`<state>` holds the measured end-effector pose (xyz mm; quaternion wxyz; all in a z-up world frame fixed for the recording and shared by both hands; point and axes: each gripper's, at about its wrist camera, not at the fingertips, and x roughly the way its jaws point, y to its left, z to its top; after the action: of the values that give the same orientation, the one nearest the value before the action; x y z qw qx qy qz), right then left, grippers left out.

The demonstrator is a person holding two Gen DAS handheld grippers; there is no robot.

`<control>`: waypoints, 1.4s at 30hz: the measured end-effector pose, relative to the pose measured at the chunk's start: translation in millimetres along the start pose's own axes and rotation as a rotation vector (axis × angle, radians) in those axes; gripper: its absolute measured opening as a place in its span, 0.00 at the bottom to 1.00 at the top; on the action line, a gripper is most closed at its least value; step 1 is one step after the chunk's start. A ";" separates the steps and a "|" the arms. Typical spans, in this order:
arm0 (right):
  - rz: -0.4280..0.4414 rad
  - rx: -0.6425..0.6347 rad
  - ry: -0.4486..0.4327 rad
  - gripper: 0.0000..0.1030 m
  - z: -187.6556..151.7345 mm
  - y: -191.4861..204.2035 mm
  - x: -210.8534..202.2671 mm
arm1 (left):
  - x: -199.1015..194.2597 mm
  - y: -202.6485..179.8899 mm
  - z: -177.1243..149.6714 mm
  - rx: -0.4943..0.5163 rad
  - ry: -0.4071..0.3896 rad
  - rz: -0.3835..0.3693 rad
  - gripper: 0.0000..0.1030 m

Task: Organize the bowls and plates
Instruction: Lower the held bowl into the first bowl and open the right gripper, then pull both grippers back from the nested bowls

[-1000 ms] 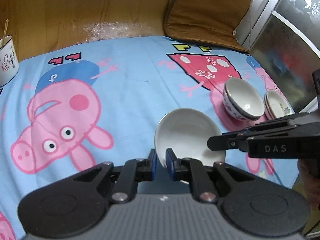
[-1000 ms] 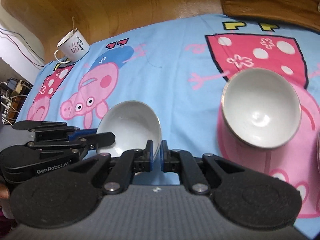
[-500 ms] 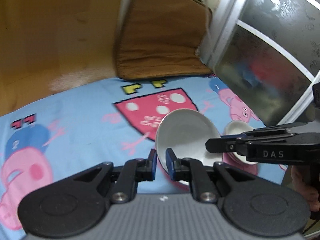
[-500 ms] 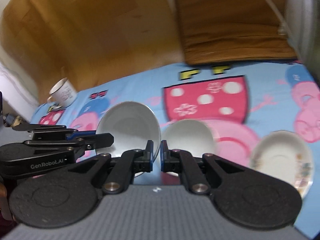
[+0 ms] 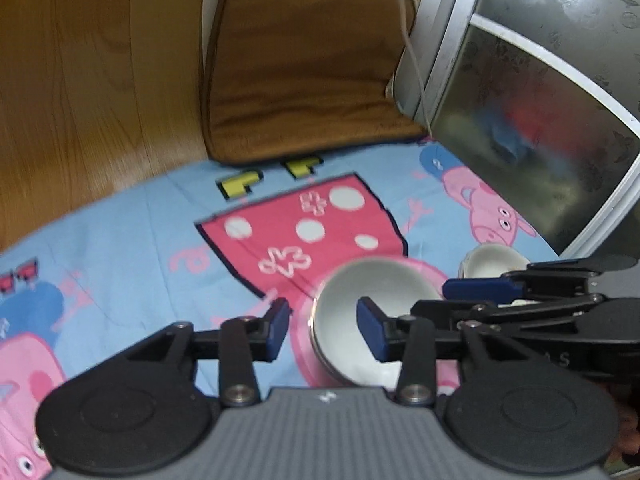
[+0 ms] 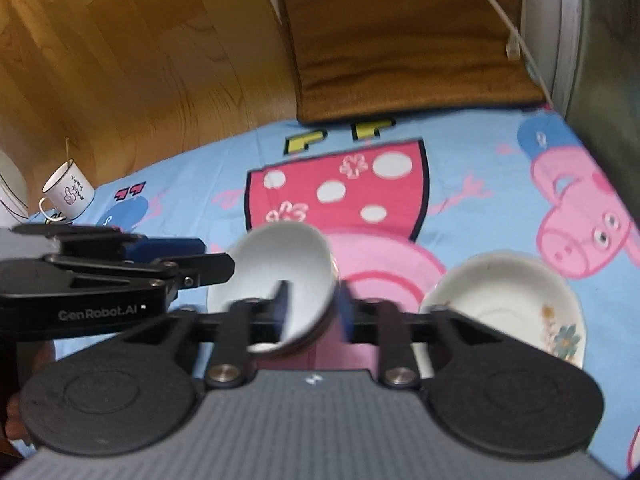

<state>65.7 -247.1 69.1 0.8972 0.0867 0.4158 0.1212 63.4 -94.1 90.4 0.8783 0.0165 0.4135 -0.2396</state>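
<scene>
Both grippers' jaws are opening around the white bowl (image 5: 372,320) rim.

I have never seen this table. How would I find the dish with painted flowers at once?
Start at the blue cartoon-pig tablecloth and find the big pink circle under the red dotted dress print. A plain white bowl sits at that circle's left; the flowered dish lies at its right, below a pink pig face. It alone is shallow and bears a painted flower near its rim.

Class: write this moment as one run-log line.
left gripper: opening, off bowl | right gripper: opening, off bowl | bowl: nested on second bowl | plate: right of stack
</scene>
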 end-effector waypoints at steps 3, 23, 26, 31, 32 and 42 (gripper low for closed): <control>-0.011 -0.016 -0.067 0.38 1.1 1.9 -14.4 | -11.3 0.6 -1.8 0.005 -0.032 -0.004 0.38; 0.035 0.257 -0.333 0.39 -127.7 13.2 -43.7 | -39.6 0.2 -87.7 0.063 -0.101 -0.054 0.59; 0.034 0.240 -0.326 0.39 -130.1 20.1 -43.1 | -35.4 2.2 -94.7 0.070 -0.086 -0.035 0.60; 0.047 0.225 -0.327 0.39 -129.8 25.0 -43.9 | -35.6 5.0 -102.1 0.078 -0.089 -0.003 0.66; 0.050 0.223 -0.324 0.39 -128.9 25.6 -43.0 | -35.7 5.0 -102.9 0.080 -0.090 0.002 0.67; -0.022 0.165 -0.397 0.48 -140.7 37.9 -44.9 | -32.5 2.3 -109.4 0.105 -0.125 0.070 0.91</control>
<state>-75.7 -216.2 21.4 0.9526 0.1774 0.2404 0.0574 -31.8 -54.0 42.0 0.9081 0.0621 0.3439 -0.2306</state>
